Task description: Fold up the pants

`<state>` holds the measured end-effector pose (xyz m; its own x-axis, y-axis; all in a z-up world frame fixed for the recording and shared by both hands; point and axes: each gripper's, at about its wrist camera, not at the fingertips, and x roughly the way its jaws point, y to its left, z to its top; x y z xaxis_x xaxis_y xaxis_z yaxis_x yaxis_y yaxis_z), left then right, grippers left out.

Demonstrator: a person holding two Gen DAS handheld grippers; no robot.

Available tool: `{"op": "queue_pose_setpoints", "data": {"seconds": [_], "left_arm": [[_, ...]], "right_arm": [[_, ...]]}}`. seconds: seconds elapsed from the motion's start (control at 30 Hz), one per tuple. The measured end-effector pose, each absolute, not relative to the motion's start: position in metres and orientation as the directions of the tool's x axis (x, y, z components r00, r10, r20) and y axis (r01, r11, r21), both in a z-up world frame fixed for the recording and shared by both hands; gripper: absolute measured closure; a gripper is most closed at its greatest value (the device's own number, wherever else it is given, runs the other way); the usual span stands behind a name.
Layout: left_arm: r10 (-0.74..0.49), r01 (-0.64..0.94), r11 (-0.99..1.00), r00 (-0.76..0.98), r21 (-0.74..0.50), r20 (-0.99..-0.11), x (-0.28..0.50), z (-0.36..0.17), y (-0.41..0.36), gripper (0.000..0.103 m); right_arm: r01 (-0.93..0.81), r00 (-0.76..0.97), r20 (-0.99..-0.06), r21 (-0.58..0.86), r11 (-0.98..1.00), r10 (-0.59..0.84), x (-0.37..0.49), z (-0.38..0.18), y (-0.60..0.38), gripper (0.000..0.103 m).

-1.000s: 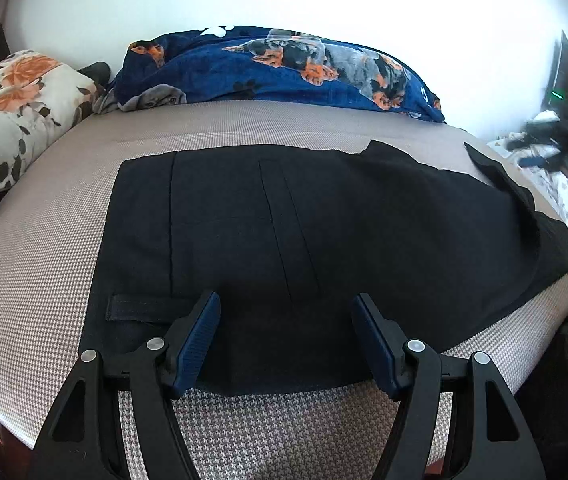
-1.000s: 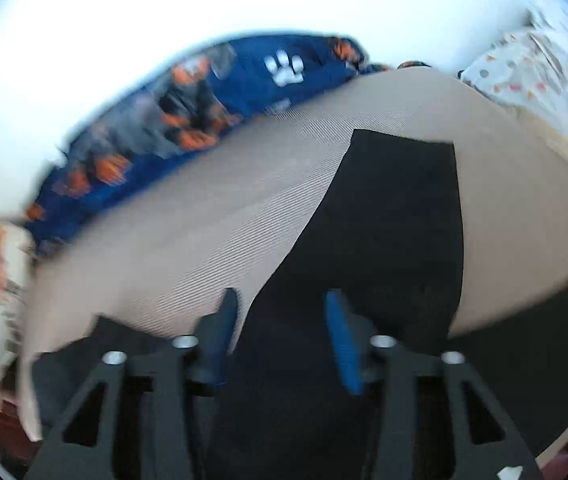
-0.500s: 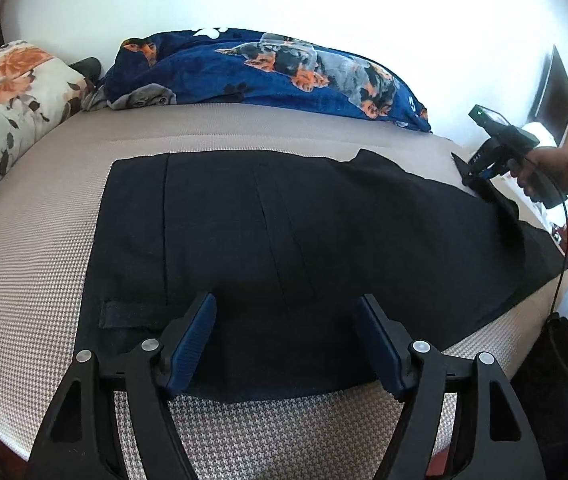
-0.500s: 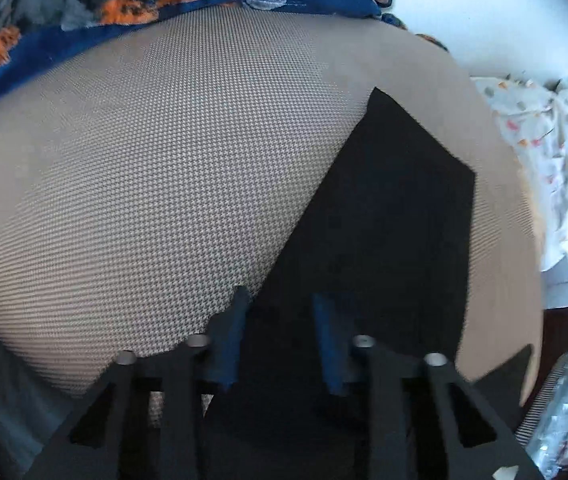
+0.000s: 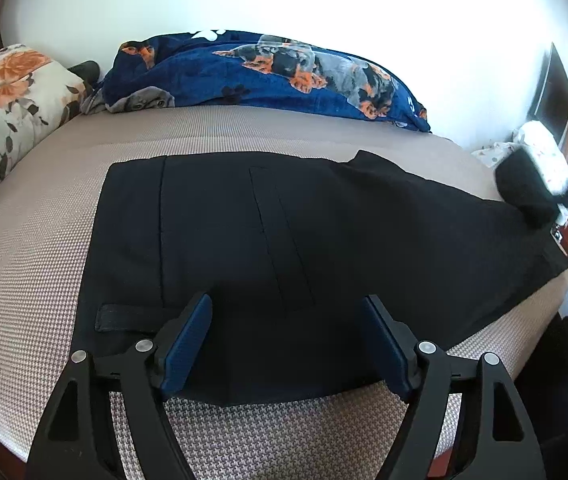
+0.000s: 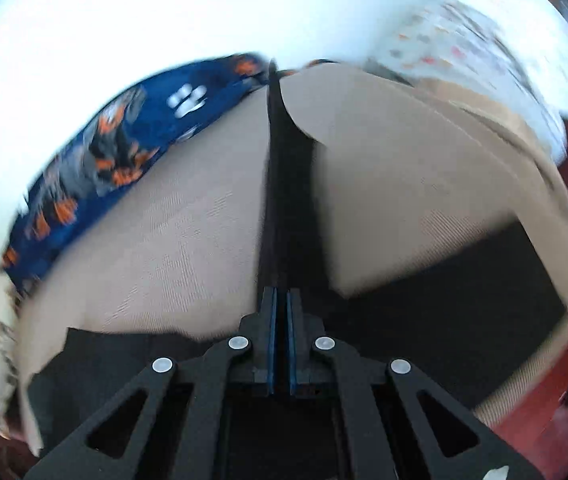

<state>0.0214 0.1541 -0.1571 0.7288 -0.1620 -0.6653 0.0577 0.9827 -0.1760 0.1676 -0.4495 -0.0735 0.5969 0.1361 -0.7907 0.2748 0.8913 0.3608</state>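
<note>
Black pants (image 5: pixel 284 240) lie flat across the beige houndstooth bed cover (image 5: pixel 44 240), waistband end nearest in the left wrist view. My left gripper (image 5: pixel 285 304) hovers over that near end. Its jaws are opening, the cloth lies under the gap, and the blue pads (image 5: pixel 188 340) do not press on it. In the right wrist view my right gripper (image 6: pixel 280 294) is shut on a fold of the pant leg (image 6: pixel 287 200). The fold runs as a taut black strip away from the jaws. The picture is motion-blurred. In the left wrist view the right gripper (image 5: pixel 523 192) is a dark blur at the leg end.
A blue dog-print blanket (image 5: pixel 268 72) lies bunched along the far side by the white wall. A floral pillow (image 5: pixel 4 100) sits at the left, and white patterned bedding (image 5: pixel 539 148) at the right. The bed's dark red edge (image 6: pixel 563 400) shows beyond the cover.
The right gripper has shut on the pant leg and swung sideways, pulling the fabric up into a strip. The left gripper's jaws stand slightly wider; it has stayed in place.
</note>
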Motion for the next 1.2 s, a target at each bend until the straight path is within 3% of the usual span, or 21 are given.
{"op": "queue_pose_setpoints", "data": {"seconds": [0.13, 0.2, 0.37, 0.43, 0.6, 0.67, 0.7, 0.73, 0.9, 1.2], "left_arm": [[-0.144, 0.053, 0.987, 0.725, -0.153, -0.673, 0.023, -0.157, 0.150, 0.023], [-0.130, 0.051, 0.989, 0.723, -0.136, -0.679, 0.024, -0.158, 0.147, 0.022], [-0.102, 0.046, 0.994, 0.717, -0.099, -0.690, 0.027, -0.159, 0.142, 0.021], [-0.097, 0.046, 0.995, 0.715, -0.093, -0.692, 0.027, -0.159, 0.142, 0.021], [-0.081, 0.041, 0.996, 0.713, -0.074, -0.696, 0.028, -0.160, 0.139, 0.020], [-0.076, 0.041, 0.997, 0.711, -0.066, -0.699, 0.029, -0.160, 0.137, 0.018], [-0.075, 0.043, 0.997, 0.711, -0.064, -0.699, 0.029, -0.161, 0.137, 0.018], [-0.076, 0.043, 0.997, 0.710, -0.064, -0.700, 0.030, -0.161, 0.137, 0.018], [-0.085, 0.054, 0.996, 0.705, -0.066, -0.704, 0.030, -0.160, 0.138, 0.018], [-0.126, 0.095, 0.992, 0.699, -0.083, -0.704, 0.029, -0.159, 0.142, 0.017]], "right_arm": [[0.356, 0.587, -0.787, 0.460, 0.813, 0.188, 0.118, -0.121, -0.488, 0.100], [0.358, 0.619, -0.743, 0.556, 0.750, 0.255, 0.098, -0.144, -0.502, 0.100], [0.322, 0.730, -0.592, 0.738, 0.593, 0.341, 0.084, -0.167, -0.534, 0.087], [0.350, 0.743, -0.586, 0.753, 0.558, 0.324, 0.085, -0.171, -0.547, 0.069], [0.335, 0.790, -0.519, 0.811, 0.479, 0.326, 0.092, -0.177, -0.573, 0.065], [0.338, 0.793, -0.518, 0.812, 0.476, 0.322, 0.098, -0.179, -0.580, 0.073], [0.351, 0.783, -0.534, 0.803, 0.481, 0.319, 0.102, -0.180, -0.582, 0.091], [0.362, 0.774, -0.546, 0.797, 0.484, 0.320, 0.104, -0.181, -0.583, 0.097], [0.350, 0.790, -0.507, 0.834, 0.427, 0.344, 0.083, -0.186, -0.599, 0.099], [0.363, 0.784, -0.515, 0.833, 0.418, 0.346, 0.065, -0.193, -0.616, 0.101]]}}
